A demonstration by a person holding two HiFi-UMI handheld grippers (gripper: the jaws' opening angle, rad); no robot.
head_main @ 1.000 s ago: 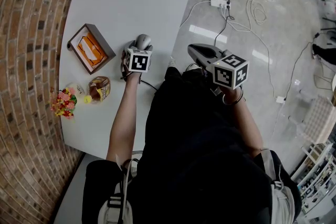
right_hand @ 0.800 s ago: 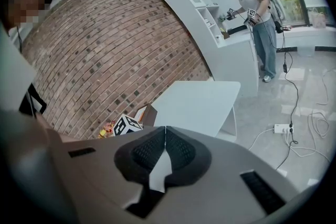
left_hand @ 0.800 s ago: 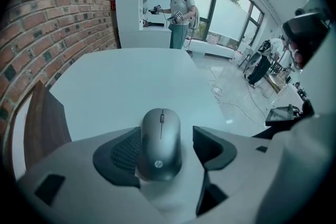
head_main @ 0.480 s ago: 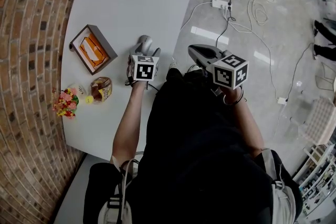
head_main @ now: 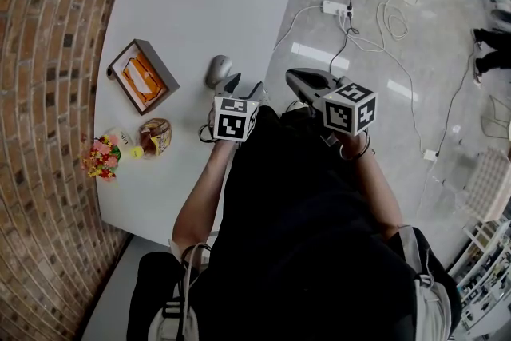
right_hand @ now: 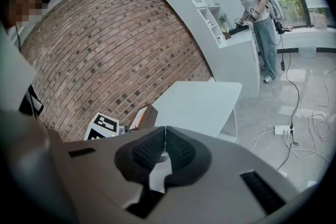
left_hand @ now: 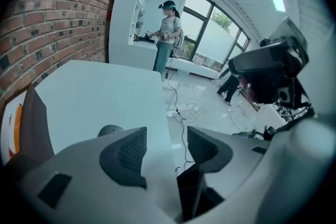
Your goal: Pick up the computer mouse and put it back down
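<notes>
The grey computer mouse [head_main: 217, 70] lies on the white table [head_main: 192, 4], near its right edge, with nothing holding it. My left gripper [head_main: 243, 86] hangs just right of the mouse and nearer the person, over the table's edge. Its jaws have just been closing, but a gap remains and nothing is between them. In the left gripper view the mouse [left_hand: 109, 130] peeks over the left jaw of that gripper [left_hand: 167, 147]. My right gripper [head_main: 299, 78] is held off the table over the floor; its pads [right_hand: 178, 149] touch, with nothing in them.
A wooden box with orange contents [head_main: 141, 76], a wrapped loaf [head_main: 152, 136] and a small bunch of flowers [head_main: 100, 157] sit along the table's left side by the brick wall. A power strip [head_main: 334, 5] and cables lie on the floor to the right.
My left gripper has pulled back from over the mouse, toward the person and the table's right edge, and risen. The mouse stays on the table, now uncovered. The right gripper has not moved.
</notes>
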